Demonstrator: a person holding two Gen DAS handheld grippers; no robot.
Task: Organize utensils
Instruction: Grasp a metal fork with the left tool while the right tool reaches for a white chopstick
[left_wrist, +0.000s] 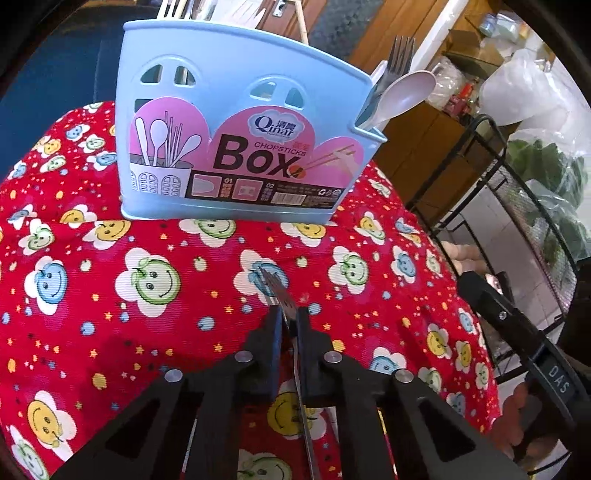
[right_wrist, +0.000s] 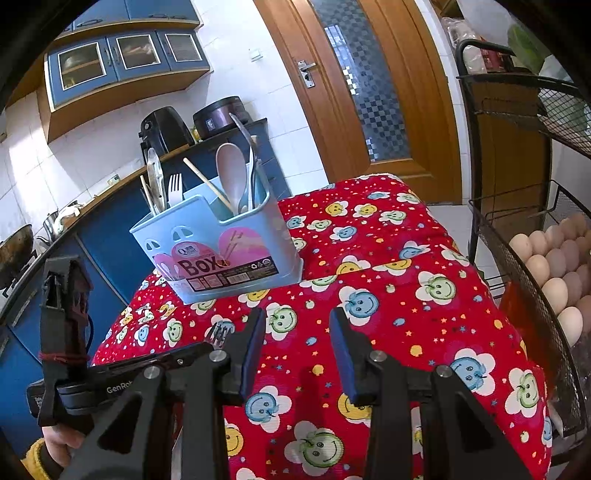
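Item: metal fork (left_wrist: 282, 299), clamped at its neck between the closed pads of the left gripper (left_wrist: 290, 317), tines forward and up, handle trailing back beneath the jaws; it sits just in front of the blue chopsticks box (left_wrist: 236, 122), low over the red smiley-print cloth (left_wrist: 110, 295). Landmark: the box stands upright on the cloth, label toward the grippers, already stocked with a pale spoon (left_wrist: 402, 96), another fork (left_wrist: 400, 55), a white fork and wooden chopsticks in its compartments. Right gripper (right_wrist: 297, 354): tongs partly open, nothing between them, held to the right of the box and nearer the camera than it. Step judged in hand: carry the gripped fork to the box. Handling note: lift clear of the front wall, tip the handle downward, and lower it into the compartment with the other forks. The thin neck could pivot in the pads, so keep the grip firm and release only once the handle is well inside.
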